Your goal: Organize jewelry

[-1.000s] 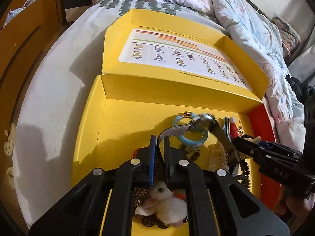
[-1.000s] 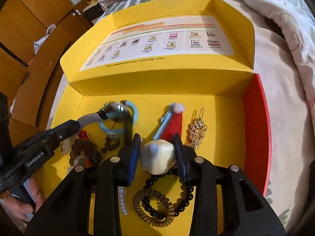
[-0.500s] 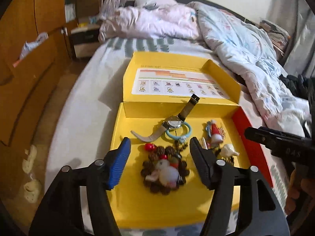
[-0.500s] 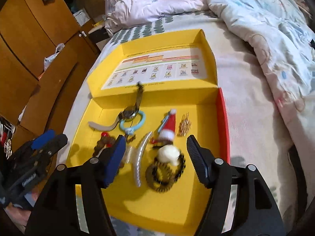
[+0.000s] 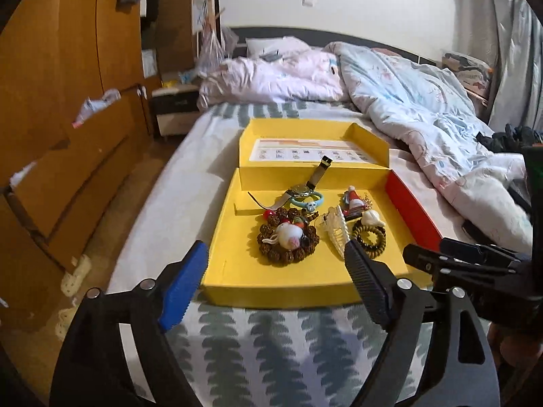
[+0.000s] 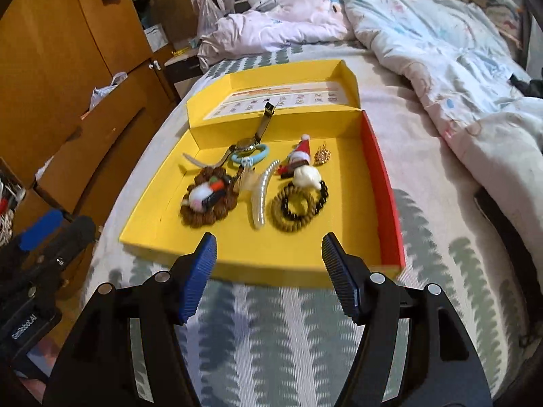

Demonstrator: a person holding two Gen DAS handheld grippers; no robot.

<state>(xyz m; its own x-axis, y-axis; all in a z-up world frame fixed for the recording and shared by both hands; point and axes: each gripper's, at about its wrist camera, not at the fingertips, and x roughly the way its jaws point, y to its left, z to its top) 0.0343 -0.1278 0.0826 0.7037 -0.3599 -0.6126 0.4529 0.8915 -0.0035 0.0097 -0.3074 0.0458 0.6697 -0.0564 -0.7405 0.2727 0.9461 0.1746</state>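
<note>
Holding both grippers clear of the box, you have nothing in either one. Your left gripper is opening, nothing between its jaws; your right gripper stands spread and empty too. All the jewelry lies inside the box on the bed: watch against the back wall, blue ring beside it, bead bracelet left, pearl clip in the middle, coil bracelet right, Santa clip and gold clip behind. Placing looks finished. If closing is wanted, you need to get the watch strap flat first, then fold the lid forward.
</note>
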